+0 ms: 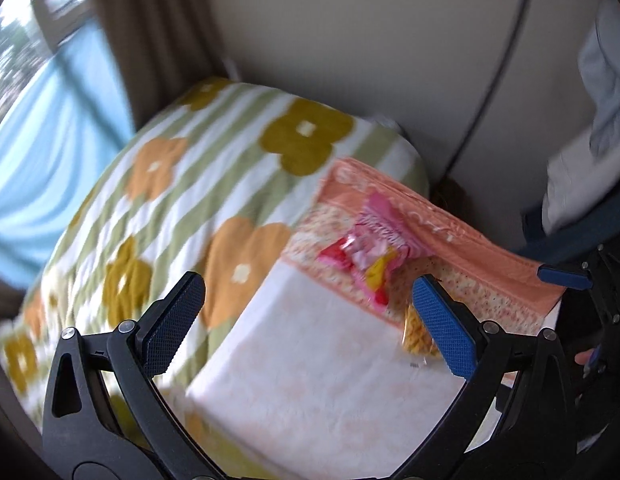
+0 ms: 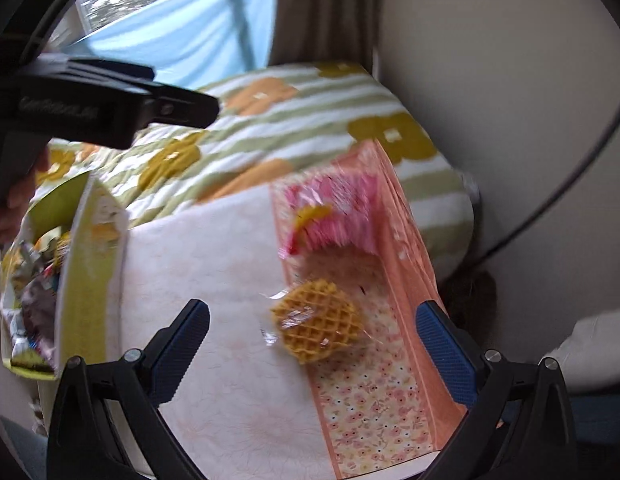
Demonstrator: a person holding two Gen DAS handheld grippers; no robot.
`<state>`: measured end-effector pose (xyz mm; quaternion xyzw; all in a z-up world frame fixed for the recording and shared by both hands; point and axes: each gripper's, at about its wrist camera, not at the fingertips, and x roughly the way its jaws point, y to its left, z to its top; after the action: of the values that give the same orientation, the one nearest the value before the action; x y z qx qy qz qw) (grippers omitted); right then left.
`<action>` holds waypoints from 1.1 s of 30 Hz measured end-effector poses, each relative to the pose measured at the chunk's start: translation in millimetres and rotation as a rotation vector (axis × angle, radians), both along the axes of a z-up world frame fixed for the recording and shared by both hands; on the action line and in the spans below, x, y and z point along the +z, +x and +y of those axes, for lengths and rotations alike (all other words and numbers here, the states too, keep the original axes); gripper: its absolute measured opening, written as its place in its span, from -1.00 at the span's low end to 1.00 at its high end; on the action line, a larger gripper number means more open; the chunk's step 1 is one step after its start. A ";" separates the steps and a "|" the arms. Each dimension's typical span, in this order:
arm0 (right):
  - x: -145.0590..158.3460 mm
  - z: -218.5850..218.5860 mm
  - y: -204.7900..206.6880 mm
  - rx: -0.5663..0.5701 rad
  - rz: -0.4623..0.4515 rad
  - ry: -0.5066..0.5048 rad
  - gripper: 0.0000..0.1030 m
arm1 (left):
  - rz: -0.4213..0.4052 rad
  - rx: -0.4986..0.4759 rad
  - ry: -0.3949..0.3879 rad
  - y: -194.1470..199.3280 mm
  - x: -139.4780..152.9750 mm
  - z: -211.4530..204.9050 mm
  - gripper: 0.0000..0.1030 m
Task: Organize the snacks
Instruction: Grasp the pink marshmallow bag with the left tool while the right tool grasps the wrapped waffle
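Snacks lying on pale cloth with floral peach border [image 2: 366, 412], over flowered blanket [image 1: 214, 152]. Left to right: green snack bag [image 2: 82, 280] sitting open, full of wrappers; wrapped waffle [image 2: 316, 326] resting at border edge; pink packet [image 2: 334, 216] lying beyond it, near wall. Waffle judged light, brittle, film slippery: taking hold across film edges, gently. Left gripper [image 1: 306, 316] standing spread, empty. Right gripper [image 2: 312, 340] hovering spread, waffle between fingers. Cable [image 2: 570, 196] hanging clear.
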<state>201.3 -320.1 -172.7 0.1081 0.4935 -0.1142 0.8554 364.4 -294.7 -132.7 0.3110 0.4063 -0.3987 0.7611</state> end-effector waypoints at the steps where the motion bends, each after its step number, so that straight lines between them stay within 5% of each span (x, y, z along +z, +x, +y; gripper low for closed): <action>1: -7.1 -4.4 1.5 -0.015 0.010 0.018 0.99 | 0.006 -0.045 0.044 3.4 -16.0 -19.0 0.99; 9: -63.1 -29.1 4.7 -0.135 0.103 0.152 0.99 | 0.100 -0.263 0.248 6.5 -114.3 -90.6 1.00; 17: -80.0 -34.7 3.8 -0.197 0.143 0.190 0.99 | 0.103 -0.294 0.334 12.5 -170.4 -115.5 1.00; 25: -86.7 -35.5 11.4 -0.221 0.164 0.213 0.99 | 0.229 -0.246 0.275 26.3 -175.8 -100.5 0.68; 33: -100.4 -24.0 20.1 -0.239 0.194 0.256 0.99 | 0.219 -0.160 0.299 34.5 -176.3 -61.8 0.53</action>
<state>221.4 -344.1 -273.1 0.2625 0.5678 -0.1611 0.7634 398.9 -356.4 -309.0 0.4067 0.5153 -0.4244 0.6237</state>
